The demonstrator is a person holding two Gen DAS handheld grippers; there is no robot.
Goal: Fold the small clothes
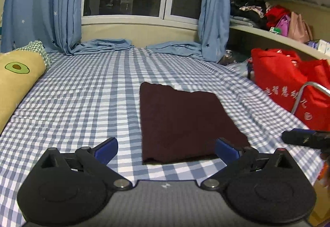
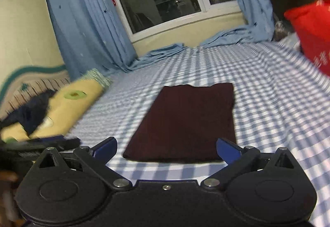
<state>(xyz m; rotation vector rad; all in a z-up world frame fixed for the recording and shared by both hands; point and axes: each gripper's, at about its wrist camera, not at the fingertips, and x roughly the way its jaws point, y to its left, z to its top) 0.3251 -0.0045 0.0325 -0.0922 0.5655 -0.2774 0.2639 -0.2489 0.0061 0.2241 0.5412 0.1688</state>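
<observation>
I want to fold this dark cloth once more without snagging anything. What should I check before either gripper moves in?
1. Left gripper open and empty: ok, fingers spread wide.
2. Right gripper open and empty: ok, fingers spread wide.
3. Dark cloth flat on the checked sheet: ok, a smooth rectangle; far edge slightly wavy.
4. Near edge of the cloth reachable: ok, it lies just ahead of both grippers.
5. Nothing lying on the cloth: ok; the avocado pillow and red bag sit off to the sides.
6. Layers aligned underneath: cannot tell.
</observation>
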